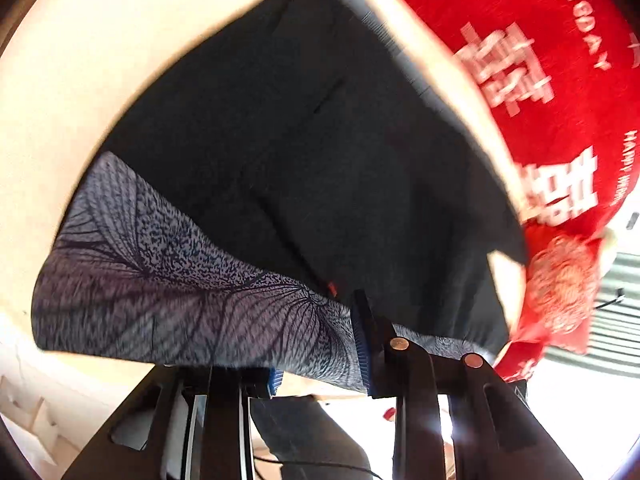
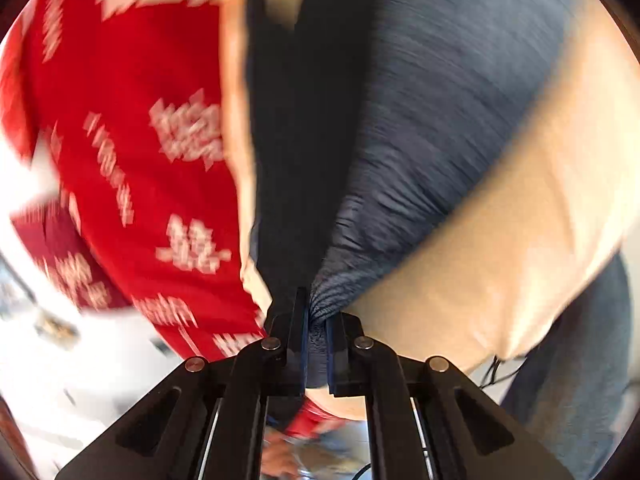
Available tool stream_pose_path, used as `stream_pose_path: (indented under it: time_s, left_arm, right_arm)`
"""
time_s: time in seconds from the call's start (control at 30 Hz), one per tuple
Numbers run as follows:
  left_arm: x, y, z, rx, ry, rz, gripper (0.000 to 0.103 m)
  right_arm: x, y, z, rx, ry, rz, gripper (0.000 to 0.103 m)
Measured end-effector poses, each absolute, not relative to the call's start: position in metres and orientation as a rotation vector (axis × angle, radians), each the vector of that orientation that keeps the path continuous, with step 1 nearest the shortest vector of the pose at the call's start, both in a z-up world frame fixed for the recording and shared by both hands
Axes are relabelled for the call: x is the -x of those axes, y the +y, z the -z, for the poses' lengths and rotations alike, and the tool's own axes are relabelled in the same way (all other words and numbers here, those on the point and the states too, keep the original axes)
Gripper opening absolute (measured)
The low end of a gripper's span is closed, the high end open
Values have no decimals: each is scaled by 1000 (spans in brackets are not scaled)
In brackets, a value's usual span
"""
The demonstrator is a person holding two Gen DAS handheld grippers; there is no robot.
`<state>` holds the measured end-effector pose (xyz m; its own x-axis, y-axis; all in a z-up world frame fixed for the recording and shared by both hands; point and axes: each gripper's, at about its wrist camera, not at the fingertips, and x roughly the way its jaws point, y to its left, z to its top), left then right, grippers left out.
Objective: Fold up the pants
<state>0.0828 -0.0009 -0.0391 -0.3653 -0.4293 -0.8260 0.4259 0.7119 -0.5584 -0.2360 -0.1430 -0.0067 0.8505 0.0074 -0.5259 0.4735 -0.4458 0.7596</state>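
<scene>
The pants are dark cloth spread on a cream table. Their near part is grey-blue leaf-patterned cloth. My left gripper has the patterned edge draped over its fingers; one blue pad shows, the other is hidden, and the jaws stand wide apart. In the right wrist view my right gripper is shut on a bunched fold of the blue-grey cloth, which stretches away from the fingers, with the dark cloth to its left. Both views are blurred.
A red cloth with white characters lies beside the pants on the right of the left wrist view and on the left of the right wrist view. The cream table edge is near; the person's blue jeans show below it.
</scene>
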Motion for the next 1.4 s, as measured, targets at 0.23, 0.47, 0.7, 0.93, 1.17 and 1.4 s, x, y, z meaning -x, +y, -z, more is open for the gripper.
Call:
stream_pose_path:
  time_s: [0.23, 0.47, 0.7, 0.93, 1.17, 1.4]
  left_arm:
    - [-120, -59, -32, 51, 1555, 986, 31]
    - [-176, -161, -4, -4, 1450, 871, 31]
    - [-198, -205, 37, -210, 1394, 638, 48]
    - [-163, -203, 27, -497, 1287, 616, 66]
    - [-128, -263, 76, -598, 1229, 624, 76]
    - [-157, -303, 90, -587, 1202, 564, 81]
  right_arm:
    - [163, -273, -59, -1642, 610, 391, 9]
    - [50, -404, -2, -1443, 907, 297, 12]
    - [18, -432, 101, -1428, 1161, 311, 16]
    - [2, -409, 33, -1234, 1108, 166, 80]
    - [-42, -388, 82, -1019, 1304, 163, 39]
    - [-34, -449, 73, -1097, 1135, 338, 47]
